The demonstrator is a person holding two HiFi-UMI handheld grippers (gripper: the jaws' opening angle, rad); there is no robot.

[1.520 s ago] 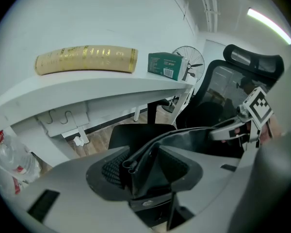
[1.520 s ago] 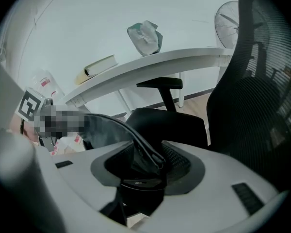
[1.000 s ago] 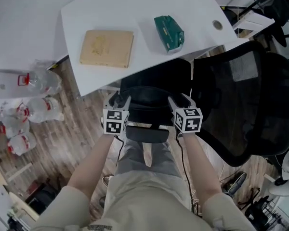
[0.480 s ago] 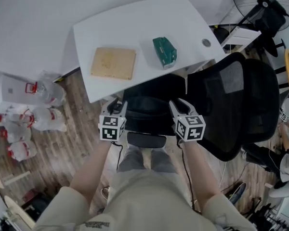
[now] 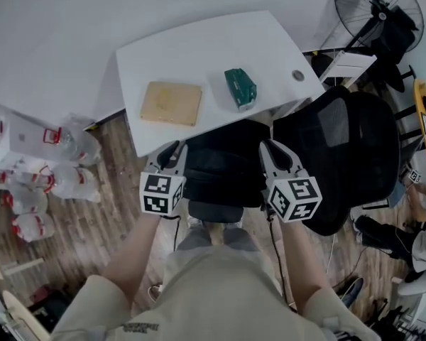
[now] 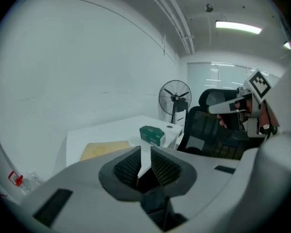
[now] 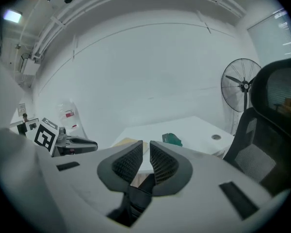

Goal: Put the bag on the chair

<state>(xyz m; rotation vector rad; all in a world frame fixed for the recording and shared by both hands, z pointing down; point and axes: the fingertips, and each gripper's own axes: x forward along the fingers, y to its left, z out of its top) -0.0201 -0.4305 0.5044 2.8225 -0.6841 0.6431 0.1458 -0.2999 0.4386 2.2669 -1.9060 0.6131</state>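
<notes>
One white counter (image 5: 199, 55), smooth and with rounded corners, is standing against the white wall. One black office chair (image 5: 355, 155) with a mesh back is standing just beside it. One fan (image 5: 378, 13) with a round wire cage is standing behind the chair.

One black bag (image 5: 224, 172), soft and rounded, is lying on the chair's seat, as far as black on black is letting me tell. It is between the mesh back and one grey padded armrest (image 5: 214, 213).

The person is holding two grey grippers above the bag, the left gripper (image 5: 176, 149) at its left side and the right gripper (image 5: 268, 148) at its right side. The jaws of both have just been closing. They are now standing nearly together, with only a narrow slit between the ribbed pads and nothing between them.

On the counter, one flat tan board (image 5: 172, 103) and one small green packet (image 5: 240, 89) are lying apart. Several clear bottles (image 5: 74, 146) with red labels are lying on the plank floor (image 5: 106, 219); their exact number I cannot tell.
</notes>
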